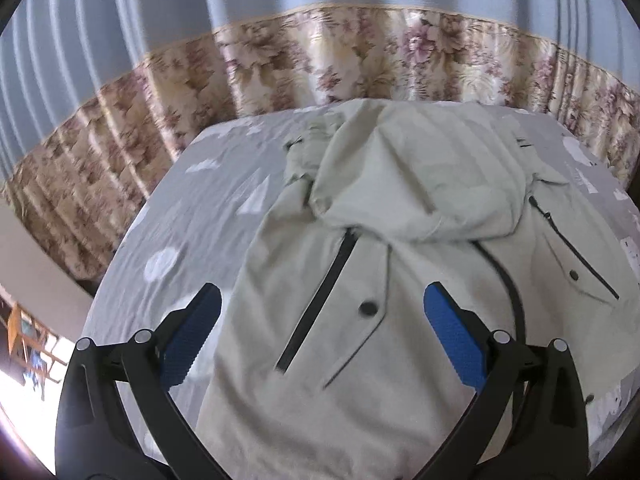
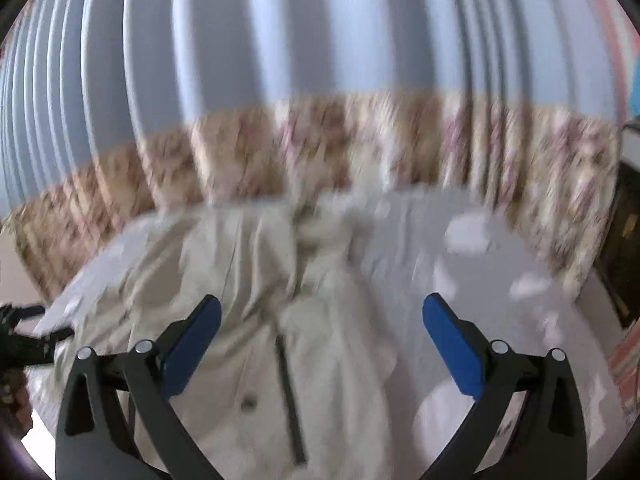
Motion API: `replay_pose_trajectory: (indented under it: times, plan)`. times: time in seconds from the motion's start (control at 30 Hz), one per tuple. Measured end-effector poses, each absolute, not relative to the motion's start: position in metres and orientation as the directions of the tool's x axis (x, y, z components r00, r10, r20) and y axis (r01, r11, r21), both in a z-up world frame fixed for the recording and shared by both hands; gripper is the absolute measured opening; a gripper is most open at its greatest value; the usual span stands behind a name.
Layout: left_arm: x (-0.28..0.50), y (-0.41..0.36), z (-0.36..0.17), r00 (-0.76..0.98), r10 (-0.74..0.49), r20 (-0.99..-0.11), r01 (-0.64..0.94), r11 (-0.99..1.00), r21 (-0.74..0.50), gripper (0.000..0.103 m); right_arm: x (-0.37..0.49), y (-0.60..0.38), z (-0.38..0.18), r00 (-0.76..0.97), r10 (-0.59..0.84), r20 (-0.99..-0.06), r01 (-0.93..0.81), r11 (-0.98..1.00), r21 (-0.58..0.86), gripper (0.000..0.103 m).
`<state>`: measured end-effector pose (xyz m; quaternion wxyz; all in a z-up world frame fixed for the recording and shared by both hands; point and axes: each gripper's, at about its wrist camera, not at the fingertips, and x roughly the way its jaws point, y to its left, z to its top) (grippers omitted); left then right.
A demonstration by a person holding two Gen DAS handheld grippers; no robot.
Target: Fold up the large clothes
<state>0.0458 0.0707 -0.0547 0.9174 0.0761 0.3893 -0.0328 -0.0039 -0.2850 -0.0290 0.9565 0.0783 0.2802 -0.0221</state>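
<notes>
The pale green jacket (image 1: 360, 280) lies spread on the bed (image 1: 192, 208), its top part folded down over the middle. The left hand-held gripper (image 1: 322, 328) and the right hand-held gripper (image 2: 322, 336) are both wide open and hold nothing. The folded part looks puffy, so it could slide back open. A grab through both layers could mess up the fold.

Your left gripper (image 1: 322, 300): black curved linkage arms, round silver pivot pins at the joints, blue textured pads (image 1: 454, 338) on both fingers. Your right gripper (image 2: 322, 312) is the same build: black arms, silver pins, blue pads (image 2: 452, 346), texture lost to blur.
</notes>
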Motion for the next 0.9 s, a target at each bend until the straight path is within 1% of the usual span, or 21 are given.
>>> replay_pose_trajectory:
  times: [0.03, 0.07, 0.13, 0.23, 0.3, 0.4, 0.5, 0.53, 0.57, 0.6, 0.63, 0.67, 0.7, 0.73, 0.8, 0.83, 0.9]
  plan:
    - [0.04, 0.076, -0.058, 0.69, -0.003, -0.724, 0.116, 0.988, 0.107, 0.1, -0.006, -0.281, -0.035, 0.826, 0.014, -0.564, 0.074, 0.988, 0.133, 0.101]
    - [0.034, 0.079, -0.06, 0.69, 0.003, -0.724, 0.11, 0.988, 0.109, 0.1, -0.013, -0.276, -0.04, 0.822, 0.003, -0.57, 0.075, 0.991, 0.113, 0.101]
    - [0.022, 0.086, -0.065, 0.697, 0.031, -0.716, 0.093, 0.987, 0.134, 0.1, -0.027, -0.265, -0.052, 0.81, -0.036, -0.586, 0.075, 0.996, 0.042, 0.101]
    - [0.012, 0.099, -0.076, 0.686, 0.06, -0.725, 0.089, 0.982, 0.166, 0.1, -0.034, -0.266, -0.072, 0.768, -0.035, -0.639, 0.077, 0.996, 0.037, 0.101]
    - [0.015, 0.111, -0.085, 0.645, 0.026, -0.764, 0.102, 0.988, 0.119, 0.1, -0.035, -0.272, -0.086, 0.738, -0.055, -0.673, 0.117, 0.992, 0.047, 0.101]
    - [0.021, 0.126, -0.095, 0.623, -0.014, -0.782, 0.07, 0.997, 0.038, 0.1, -0.038, -0.277, -0.097, 0.726, -0.042, -0.687, 0.137, 0.987, 0.083, 0.1]
    - [0.027, 0.13, -0.106, 0.615, -0.016, -0.788, 0.054, 0.998, 0.022, 0.1, -0.041, -0.278, -0.103, 0.706, -0.019, -0.707, 0.148, 0.982, 0.121, 0.1]
    - [0.028, 0.13, -0.109, 0.611, -0.019, -0.792, 0.054, 0.998, 0.018, 0.1, -0.042, -0.277, -0.105, 0.704, -0.023, -0.71, 0.147, 0.982, 0.114, 0.095]
    - [0.03, 0.13, -0.113, 0.603, -0.051, -0.796, 0.077, 0.997, -0.006, 0.1, -0.045, -0.276, -0.106, 0.696, -0.04, -0.717, 0.15, 0.985, 0.091, 0.086]
    - [0.031, 0.131, -0.118, 0.593, -0.076, -0.801, 0.096, 0.995, -0.024, 0.1, -0.047, -0.275, -0.107, 0.686, -0.053, -0.725, 0.152, 0.986, 0.072, 0.08]
    - [0.035, 0.131, -0.123, 0.578, -0.09, -0.811, 0.105, 0.994, -0.035, 0.099, -0.049, -0.276, -0.109, 0.675, -0.061, -0.735, 0.155, 0.986, 0.061, 0.069]
    - [0.038, 0.13, -0.127, 0.564, -0.104, -0.819, 0.113, 0.992, -0.048, 0.088, -0.05, -0.278, -0.112, 0.656, -0.058, -0.753, 0.157, 0.986, 0.061, 0.058]
    - [0.042, 0.128, -0.131, 0.544, -0.118, -0.831, 0.121, 0.991, -0.061, 0.071, -0.051, -0.281, -0.115, 0.638, -0.049, -0.769, 0.157, 0.985, 0.068, 0.054]
    - [0.044, 0.124, -0.133, 0.525, -0.128, -0.841, 0.129, 0.989, -0.07, 0.067, -0.052, -0.283, -0.116, 0.626, -0.049, -0.778, 0.163, 0.984, 0.069, 0.053]
    - [0.043, 0.113, -0.132, 0.516, -0.108, -0.85, 0.155, 0.987, -0.031, 0.055, -0.053, -0.286, -0.12, 0.581, -0.069, -0.811, 0.193, 0.98, 0.054, 0.053]
    - [0.041, 0.106, -0.129, 0.512, -0.089, -0.854, 0.176, 0.984, 0.002, 0.054, -0.055, -0.289, -0.12, 0.567, -0.067, -0.821, 0.203, 0.977, 0.06, 0.053]
    - [0.038, 0.101, -0.126, 0.511, -0.077, -0.856, 0.2, 0.979, 0.031, 0.05, -0.06, -0.296, -0.115, 0.565, -0.074, -0.822, 0.232, 0.97, 0.073, 0.054]
